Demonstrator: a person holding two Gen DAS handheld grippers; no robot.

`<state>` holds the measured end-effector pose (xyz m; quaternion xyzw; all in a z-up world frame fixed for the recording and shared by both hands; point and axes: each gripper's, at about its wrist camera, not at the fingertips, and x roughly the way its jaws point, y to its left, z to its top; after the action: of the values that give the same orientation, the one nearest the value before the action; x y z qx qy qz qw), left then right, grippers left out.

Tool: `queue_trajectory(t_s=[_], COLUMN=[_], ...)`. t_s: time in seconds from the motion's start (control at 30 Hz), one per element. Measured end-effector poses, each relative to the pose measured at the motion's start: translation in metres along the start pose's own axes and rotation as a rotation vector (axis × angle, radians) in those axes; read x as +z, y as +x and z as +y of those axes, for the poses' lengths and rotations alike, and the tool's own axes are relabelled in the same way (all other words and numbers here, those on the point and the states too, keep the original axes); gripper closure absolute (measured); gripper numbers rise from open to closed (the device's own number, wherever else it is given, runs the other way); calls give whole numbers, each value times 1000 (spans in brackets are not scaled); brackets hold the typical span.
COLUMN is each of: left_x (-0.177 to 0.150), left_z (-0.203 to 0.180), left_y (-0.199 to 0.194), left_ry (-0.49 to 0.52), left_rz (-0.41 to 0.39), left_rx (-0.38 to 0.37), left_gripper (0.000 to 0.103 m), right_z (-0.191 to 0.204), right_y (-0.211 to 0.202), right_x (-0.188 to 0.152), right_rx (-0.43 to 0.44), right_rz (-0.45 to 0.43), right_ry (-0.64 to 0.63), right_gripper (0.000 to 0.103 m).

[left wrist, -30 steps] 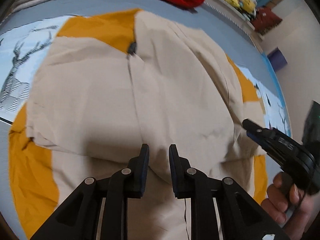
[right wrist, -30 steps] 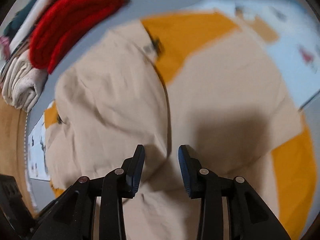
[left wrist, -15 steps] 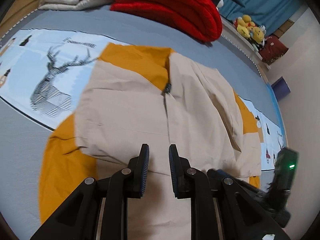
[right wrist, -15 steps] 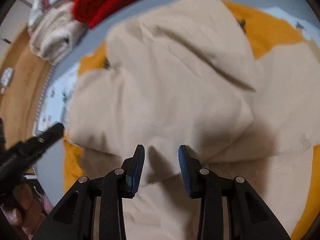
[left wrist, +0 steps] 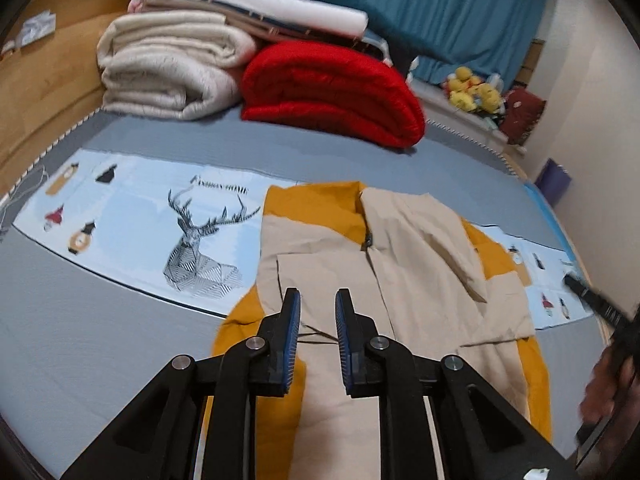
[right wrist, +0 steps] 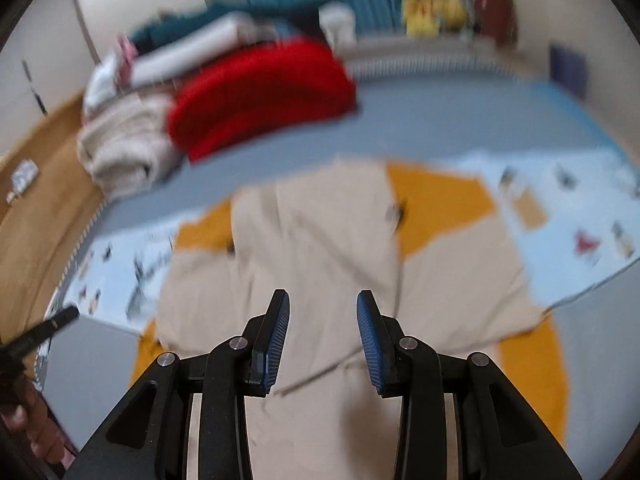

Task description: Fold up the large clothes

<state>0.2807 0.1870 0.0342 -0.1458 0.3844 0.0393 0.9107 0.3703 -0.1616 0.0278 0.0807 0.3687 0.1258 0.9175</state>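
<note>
A beige and mustard-yellow jacket (left wrist: 404, 264) lies flat on the grey bed, zip up the middle, sleeves folded in over the body. It also shows, blurred, in the right wrist view (right wrist: 320, 240). My left gripper (left wrist: 317, 300) is open and empty, held above the jacket's lower left part. My right gripper (right wrist: 323, 304) is open and empty, held above the jacket's near half. The right gripper's tip (left wrist: 592, 296) shows at the right edge of the left wrist view; the left gripper's tip (right wrist: 48, 328) shows at the left edge of the right wrist view.
A folded red blanket (left wrist: 332, 92) and a stack of folded cream and white bedding (left wrist: 172, 72) sit at the head of the bed. A light-blue printed strip with a deer (left wrist: 160, 224) runs under the jacket. A wooden bed frame (left wrist: 44, 92) is at left.
Both grippers have lifted up and back from the jacket, so the whole garment and the bedding pile come into view. Both stayed open and empty.
</note>
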Motion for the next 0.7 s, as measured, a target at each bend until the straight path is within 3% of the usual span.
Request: queue_trajectory(t_s=[0.1, 0.2, 0.3, 0.37, 0.43, 0.5, 0.53, 0.57, 0.67, 0.7], left_x=[-5, -13, -35, -64, -91, -120, -129, -131, -128, -130], left_z=[9, 14, 19, 22, 27, 45, 54, 60, 73, 77], left_y=[-29, -56, -89, -107, -111, -105, -94, -88, -79, -70], left_ry=[21, 41, 72, 155, 218, 196, 170, 150, 111, 106], left_rz=[-48, -69, -62, -50, -34, 4, 76, 113, 128, 157], left_rx=[-18, 15, -14, -29, -3, 8, 33, 56, 4, 20], left_gripper=[93, 94, 94, 94, 94, 94, 96, 97, 97, 97], right_z=[-5, -23, -55, -81, -108, -138, -154, -164, -192, -199], right_y=[-52, -101, -161, -201, -225, -233, -230, -227, -208, -195], right_x=[12, 14, 2, -14, -33, -58, -73, -86, -135, -149], right_rx=[-49, -51, -50, -42, -57, -65, -61, -52, -82, -104], right_rz=[-129, -194, -259, -270, -246, -165, -88, -34, 82, 164], right_ry=[-9, 20, 59, 74, 64, 34, 25, 15, -8, -14], right_gripper=[67, 72, 76, 79, 79, 79, 79, 79, 79, 79])
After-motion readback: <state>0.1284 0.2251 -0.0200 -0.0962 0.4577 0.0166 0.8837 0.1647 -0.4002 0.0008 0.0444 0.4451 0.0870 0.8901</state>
